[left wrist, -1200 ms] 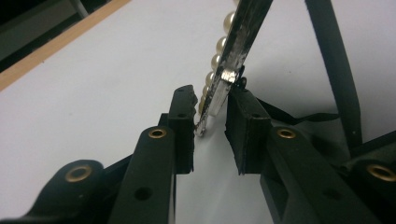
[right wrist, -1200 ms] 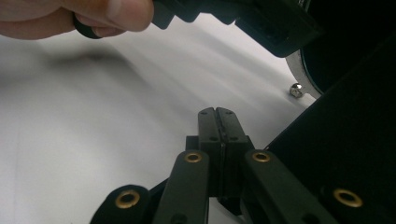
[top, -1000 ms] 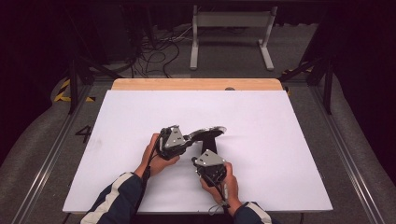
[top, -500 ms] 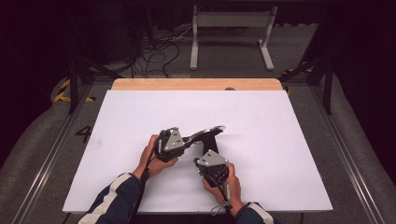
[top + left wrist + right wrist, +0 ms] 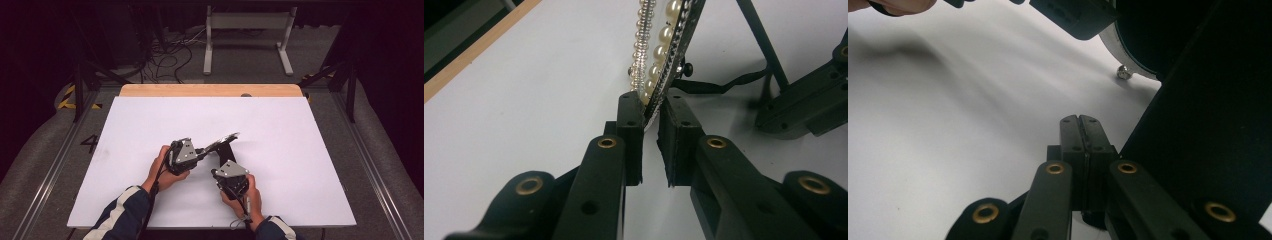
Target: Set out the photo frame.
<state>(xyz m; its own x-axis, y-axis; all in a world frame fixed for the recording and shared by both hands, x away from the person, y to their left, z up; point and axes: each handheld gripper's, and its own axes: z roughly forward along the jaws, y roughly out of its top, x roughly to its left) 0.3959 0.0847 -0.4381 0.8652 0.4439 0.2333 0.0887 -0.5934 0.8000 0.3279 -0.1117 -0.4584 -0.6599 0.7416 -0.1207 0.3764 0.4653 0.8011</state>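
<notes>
Frame: the pearl-rimmed picture frame (image 5: 664,45) sat pinched by its edge in my left gripper (image 5: 651,117), leaning up off the white table (image 5: 300,140), just ahead of the jaws.
Why held so: my guess was that clamping the rim kept the frame steady and tilted so its black easel stand (image 5: 225,150) at the back could be worked on.
Left gripper: jaws nearly together, pads pressed on either side of the thin beaded rim, nothing else touched.
Right gripper: jaws (image 5: 1081,130) pressed fully together, nothing between them, empty.
Right gripper place: it sat low on the table, the black back panel (image 5: 1208,125) just off to one side of the jaw tips and the frame's round rim a bit farther ahead.
Stand: whether the right jaws actually touched it, I couldn't tell.
Hands: the two hands (image 5: 167,167) were near each other, close to my edge of the table.
</notes>
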